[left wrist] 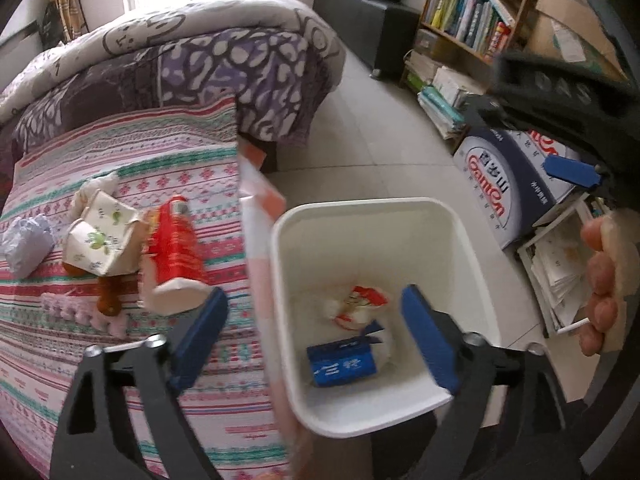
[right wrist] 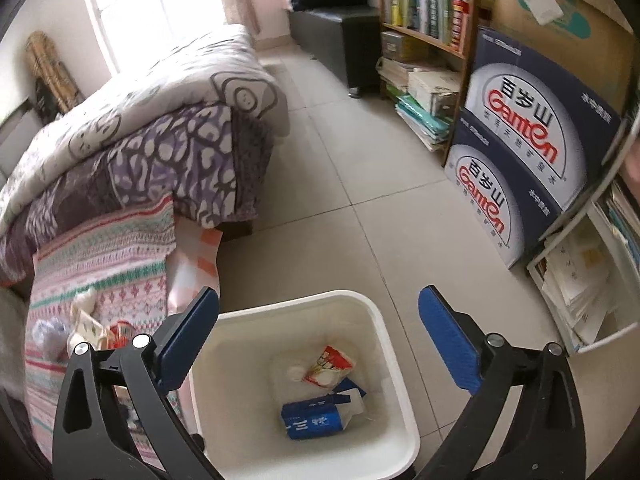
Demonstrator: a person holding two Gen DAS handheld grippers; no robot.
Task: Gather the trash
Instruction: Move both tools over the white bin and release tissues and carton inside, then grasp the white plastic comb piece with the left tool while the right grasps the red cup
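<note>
A white trash bin (left wrist: 472,240) stands on the floor beside the bed; it also shows in the right wrist view (right wrist: 394,344). Inside lie a blue carton (left wrist: 342,364) (right wrist: 312,420) and a red-and-white wrapper (left wrist: 360,300) (right wrist: 328,364). On the striped bedspread lie a red carton (left wrist: 176,244), a floral paper box (left wrist: 102,240) and a crumpled white wad (left wrist: 26,240). My left gripper (left wrist: 316,336) is open and empty over the bin's left rim. My right gripper (right wrist: 320,340) is open and empty above the bin.
A folded purple quilt (left wrist: 224,60) sits on the bed's far end. Blue Ganten boxes (right wrist: 532,132), a bookshelf (left wrist: 472,12) and stacked papers (right wrist: 576,276) line the right side. Tiled floor (right wrist: 340,160) runs between bed and shelves.
</note>
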